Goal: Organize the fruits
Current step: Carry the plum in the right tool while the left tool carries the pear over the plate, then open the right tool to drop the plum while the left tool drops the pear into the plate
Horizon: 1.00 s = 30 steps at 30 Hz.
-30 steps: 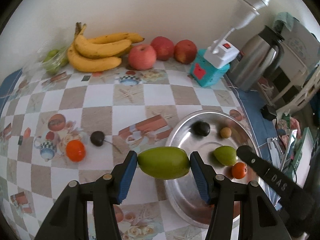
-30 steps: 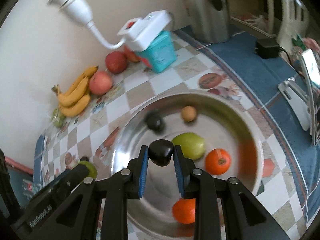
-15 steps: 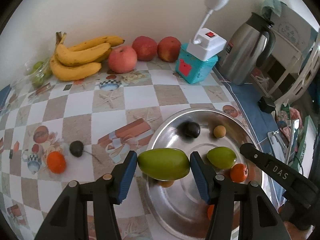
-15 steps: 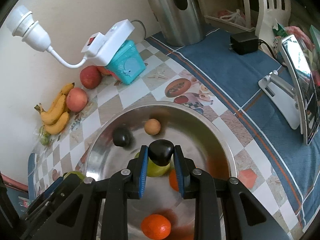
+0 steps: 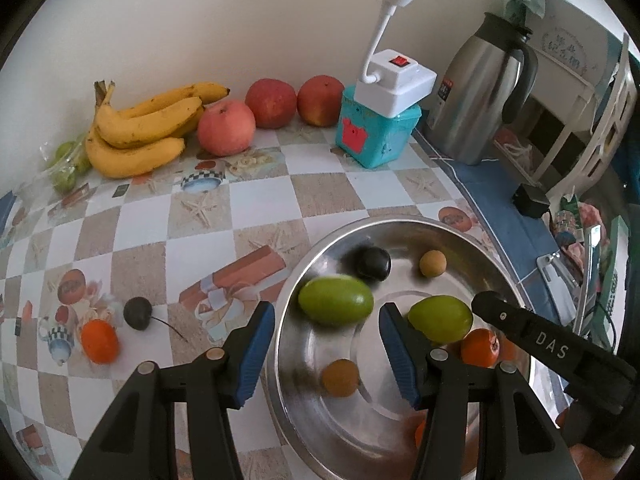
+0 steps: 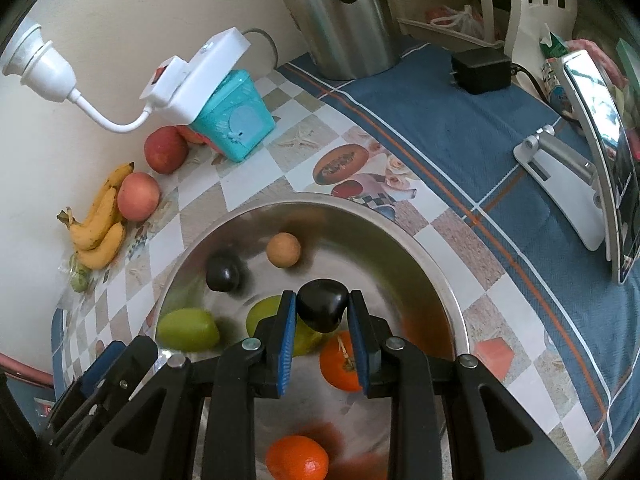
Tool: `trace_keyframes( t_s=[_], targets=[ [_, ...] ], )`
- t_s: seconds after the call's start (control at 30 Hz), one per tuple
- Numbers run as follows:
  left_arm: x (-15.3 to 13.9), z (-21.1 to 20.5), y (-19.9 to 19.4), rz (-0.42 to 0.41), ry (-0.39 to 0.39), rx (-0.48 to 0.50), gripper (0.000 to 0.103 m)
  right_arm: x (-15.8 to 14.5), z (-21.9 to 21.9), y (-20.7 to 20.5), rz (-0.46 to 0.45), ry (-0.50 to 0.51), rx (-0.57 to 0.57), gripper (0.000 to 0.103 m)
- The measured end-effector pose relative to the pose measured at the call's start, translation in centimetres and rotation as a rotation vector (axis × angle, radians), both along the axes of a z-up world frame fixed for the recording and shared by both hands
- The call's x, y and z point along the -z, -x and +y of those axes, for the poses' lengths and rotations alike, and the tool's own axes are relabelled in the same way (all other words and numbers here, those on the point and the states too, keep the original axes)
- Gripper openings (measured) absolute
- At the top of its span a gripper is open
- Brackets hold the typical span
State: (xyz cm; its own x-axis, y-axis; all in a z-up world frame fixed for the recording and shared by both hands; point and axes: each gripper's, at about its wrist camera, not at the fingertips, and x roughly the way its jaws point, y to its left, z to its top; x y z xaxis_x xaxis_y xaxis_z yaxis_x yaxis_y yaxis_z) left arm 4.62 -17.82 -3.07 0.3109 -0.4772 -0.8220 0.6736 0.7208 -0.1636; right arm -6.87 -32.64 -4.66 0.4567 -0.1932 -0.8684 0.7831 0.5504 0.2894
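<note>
Fruits in steel bowl point(image 5: 472, 232); left claw point(image 5: 326, 336) spread, empty; right claw point(image 6: 322, 312) grips dark plum point(image 6: 322, 309).

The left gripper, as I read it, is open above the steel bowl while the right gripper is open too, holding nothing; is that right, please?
Not quite: the right gripper is shut on a dark plum, as the right wrist view shows. The left gripper is indeed open above the steel bowl.

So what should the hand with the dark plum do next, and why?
Probably open the right gripper. It holds the dark plum above the metal bowl, where the other fruits already lie, so letting go should drop it in.
</note>
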Motion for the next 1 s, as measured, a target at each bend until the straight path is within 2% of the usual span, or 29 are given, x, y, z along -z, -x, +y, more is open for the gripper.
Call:
trace_keyframes(
  t_s=[0.3,0.33,0.4,0.6,0.7,1.0],
  targets=[
    [0.1,0.7,-0.5,0.042,-0.020,-0.033,0.058,0.1,0.0,-0.1,0.019,0.000,0.002,0.028],
    [0.2,0.7,-0.6,0.050,-0.024,-0.037,0.059,0.1,0.0,-0.1,0.022,0.003,0.003,0.030],
    [0.3,0.9,-0.7,0.060,-0.032,-0.047,0.059,-0.1,0.0,-0.1,0.024,0.010,0.007,0.041],
    [0.5,1.8,-1.4,0.093,-0.061,-0.096,0.064,-0.7,0.2,-0.1,0.032,0.029,0.006,0.043],
    [0.8,2.5,-2.1,0.122,-0.079,-0.134,0.064,-1.0,0.6,-0.2,0.044,0.036,-0.004,0.052],
    [0.8,4.9,-3.5,0.173,-0.121,-0.226,0.064,-1.7,2.8,-1.1,0.102,0.018,-0.082,0.053]
  ],
)
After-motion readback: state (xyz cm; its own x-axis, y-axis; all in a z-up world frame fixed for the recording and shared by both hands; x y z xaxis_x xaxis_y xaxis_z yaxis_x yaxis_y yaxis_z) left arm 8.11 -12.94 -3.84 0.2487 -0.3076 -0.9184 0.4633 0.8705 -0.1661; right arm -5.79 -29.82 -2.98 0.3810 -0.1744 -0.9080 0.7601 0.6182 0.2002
